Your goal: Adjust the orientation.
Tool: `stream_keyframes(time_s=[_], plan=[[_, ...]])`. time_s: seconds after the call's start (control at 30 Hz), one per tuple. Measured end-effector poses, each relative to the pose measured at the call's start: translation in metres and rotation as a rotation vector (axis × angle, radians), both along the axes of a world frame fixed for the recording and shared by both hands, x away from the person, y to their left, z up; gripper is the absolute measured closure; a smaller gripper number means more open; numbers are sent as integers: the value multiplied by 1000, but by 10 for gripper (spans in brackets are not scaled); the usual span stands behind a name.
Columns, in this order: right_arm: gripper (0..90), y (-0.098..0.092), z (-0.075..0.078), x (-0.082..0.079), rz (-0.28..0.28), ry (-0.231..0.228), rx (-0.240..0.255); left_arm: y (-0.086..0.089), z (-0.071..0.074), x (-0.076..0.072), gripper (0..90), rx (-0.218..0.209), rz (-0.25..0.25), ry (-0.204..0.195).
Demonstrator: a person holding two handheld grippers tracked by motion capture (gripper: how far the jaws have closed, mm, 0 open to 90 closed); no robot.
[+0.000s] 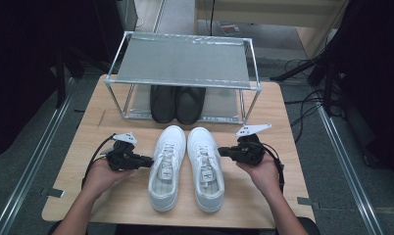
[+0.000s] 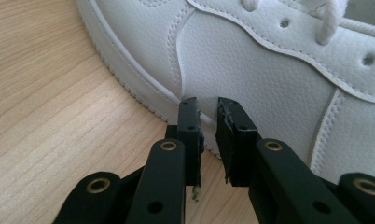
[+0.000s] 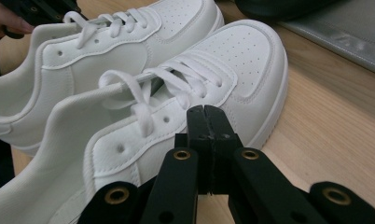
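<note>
**Both tongs at the white shoes, one on each outer side**

I hold the left tongs at the outer side of the left white shoe. In the left gripper view the jaws stand a narrow gap apart, their tips right at the shoe's side wall just above the sole; nothing sits between them. Whether the tips touch the leather I cannot tell.

I hold the right tongs at the outer side of the right white shoe. In the right gripper view its jaws are pressed together, gripping nothing, and point at that shoe's side below the laces. Touching or just short of it, I cannot tell.

The two white shoes stand side by side, just beside each other, on the wooden table, toes pointing away from me, heels near my edge.

Beyond the toes stands a metal shoe rack with a grey top shelf. On its lower shelf, a pair of black shoes, side by side, directly behind the white pair.
</note>
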State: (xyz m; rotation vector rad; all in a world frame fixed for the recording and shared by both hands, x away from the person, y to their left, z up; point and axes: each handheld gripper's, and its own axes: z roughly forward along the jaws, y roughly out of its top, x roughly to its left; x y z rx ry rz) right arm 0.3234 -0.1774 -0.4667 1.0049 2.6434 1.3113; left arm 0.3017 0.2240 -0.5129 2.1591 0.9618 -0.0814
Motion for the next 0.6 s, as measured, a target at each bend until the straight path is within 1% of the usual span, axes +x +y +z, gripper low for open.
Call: stream_keyframes(time_s=[0.03,0.13,0.2,0.23,0.27,0.33,0.47,0.5,0.57,0.6], plan=[[900,-1,2,-3,-4,-11,-2,0,0,0,796,0,-1,1],[900,-2,3,-11,6,-15,-9,1,0,0,798,-4,-4,7],[900,0,-1,-16,26,8,-22,0,-1,0,817,-10,-5,10],[900,1,-2,-18,35,8,-28,-1,-1,-1,836,-20,-9,17],[900,3,-5,-21,45,17,-38,-1,-1,-1,858,-17,-13,14],[900,5,-7,-24,43,13,-45,-3,0,-1,887,-16,-21,15],[900,7,-9,-20,39,17,-43,-5,0,-2,900,-8,-20,8],[900,7,-9,-20,41,22,-42,-5,0,-2,900,-13,-26,8],[900,8,-9,-20,40,22,-46,-9,-2,-2,900,-38,-63,24],[900,8,-9,-20,39,20,-47,-14,-3,-3,900,-41,-93,23]])
